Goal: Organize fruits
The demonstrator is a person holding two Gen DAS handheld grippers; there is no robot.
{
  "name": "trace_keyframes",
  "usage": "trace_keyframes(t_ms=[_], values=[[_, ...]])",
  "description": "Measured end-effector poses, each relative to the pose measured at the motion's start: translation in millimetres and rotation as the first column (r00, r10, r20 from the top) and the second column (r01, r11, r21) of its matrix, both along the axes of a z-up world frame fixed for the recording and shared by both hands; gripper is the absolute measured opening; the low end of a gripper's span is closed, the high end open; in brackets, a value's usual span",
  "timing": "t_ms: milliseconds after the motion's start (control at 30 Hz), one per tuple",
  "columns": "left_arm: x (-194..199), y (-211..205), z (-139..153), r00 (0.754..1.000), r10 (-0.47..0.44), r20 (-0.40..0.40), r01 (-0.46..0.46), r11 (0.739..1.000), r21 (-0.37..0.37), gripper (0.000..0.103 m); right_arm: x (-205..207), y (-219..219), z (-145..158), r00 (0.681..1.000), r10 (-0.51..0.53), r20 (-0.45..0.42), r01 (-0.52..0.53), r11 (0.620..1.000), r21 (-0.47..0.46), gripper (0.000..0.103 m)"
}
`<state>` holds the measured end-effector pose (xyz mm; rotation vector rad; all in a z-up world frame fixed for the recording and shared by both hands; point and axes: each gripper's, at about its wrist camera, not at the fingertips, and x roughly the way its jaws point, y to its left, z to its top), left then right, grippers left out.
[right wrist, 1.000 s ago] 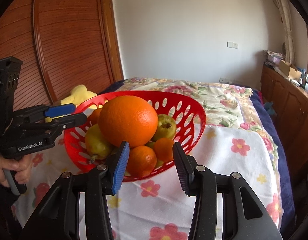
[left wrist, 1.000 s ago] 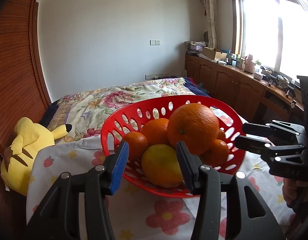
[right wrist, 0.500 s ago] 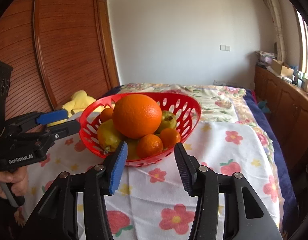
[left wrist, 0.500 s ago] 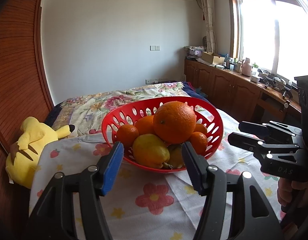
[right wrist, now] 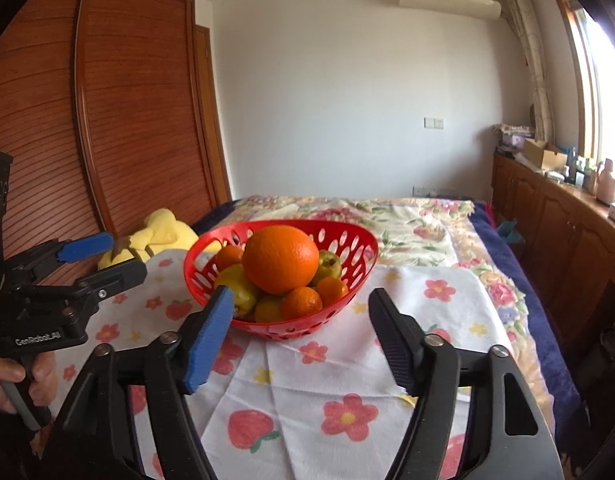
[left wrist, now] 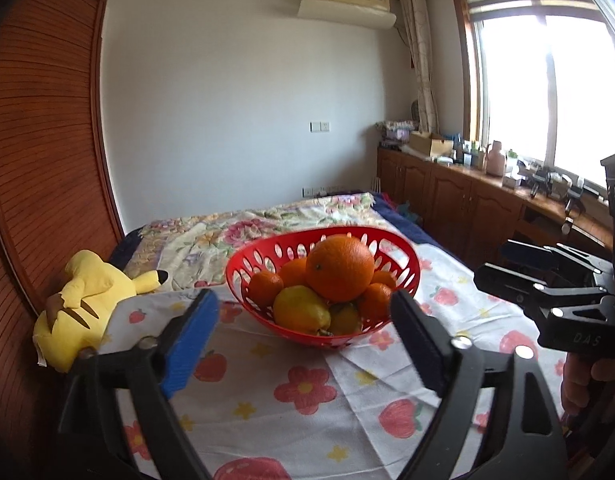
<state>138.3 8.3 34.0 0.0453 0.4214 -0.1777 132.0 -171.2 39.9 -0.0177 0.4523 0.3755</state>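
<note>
A red slotted basket (left wrist: 403, 256) (right wrist: 359, 252) sits on a flower-print cloth. It holds a large orange (left wrist: 339, 266) (right wrist: 281, 258) on top, several small oranges (left wrist: 265, 288), a yellow lemon-like fruit (left wrist: 299, 310) and a green fruit (right wrist: 329, 266). My left gripper (left wrist: 303, 324) is open and empty, short of the basket's near side. My right gripper (right wrist: 303, 320) is open and empty, also short of the basket. Each gripper shows in the other's view: the right one at the right edge (left wrist: 507, 268), the left one at the left edge (right wrist: 103, 256).
A yellow plush toy (left wrist: 87, 300) (right wrist: 159, 232) lies left of the basket by the wooden wardrobe (right wrist: 107, 120). A floral bedspread (right wrist: 407, 216) lies behind. Wooden cabinets (left wrist: 467, 208) with clutter run along the right under the window.
Both grippers have drawn back from the basket, which now looks smaller and farther away. Both jaws have opened wider. The fruit has not moved.
</note>
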Motion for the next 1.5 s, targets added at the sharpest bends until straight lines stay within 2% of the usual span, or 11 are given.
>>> trace_keyframes(t_ms=[133,267,367,933,1500], values=[[-12.2,-2.2,9.5,1.000,0.014,0.027,-0.015,1.000,0.011,0.099,-12.1,-2.4,11.5,0.999,-0.013,0.035,0.013,1.000,0.000,0.086],[-28.4,-3.7,18.9,0.998,0.014,0.062,-0.015,1.000,0.020,0.100,-23.4,-3.4,22.9,0.997,-0.033,0.074,0.034,0.999,-0.003,0.089],[-40.2,-3.4,25.4,0.997,0.017,0.079,-0.018,1.000,0.005,0.100,-29.6,-5.2,29.7,0.995,-0.041,0.094,0.041,0.999,0.005,0.089],[-86.9,-0.7,35.5,0.996,0.066,0.063,-0.066,0.998,-0.001,0.100,-70.3,5.1,40.3,0.990,-0.062,0.129,0.062,0.998,0.002,0.090],[-102.4,7.4,24.8,0.994,0.105,0.043,-0.105,0.995,-0.004,0.100,-91.1,-8.7,34.8,0.987,-0.106,0.118,0.106,0.994,0.010,0.090]])
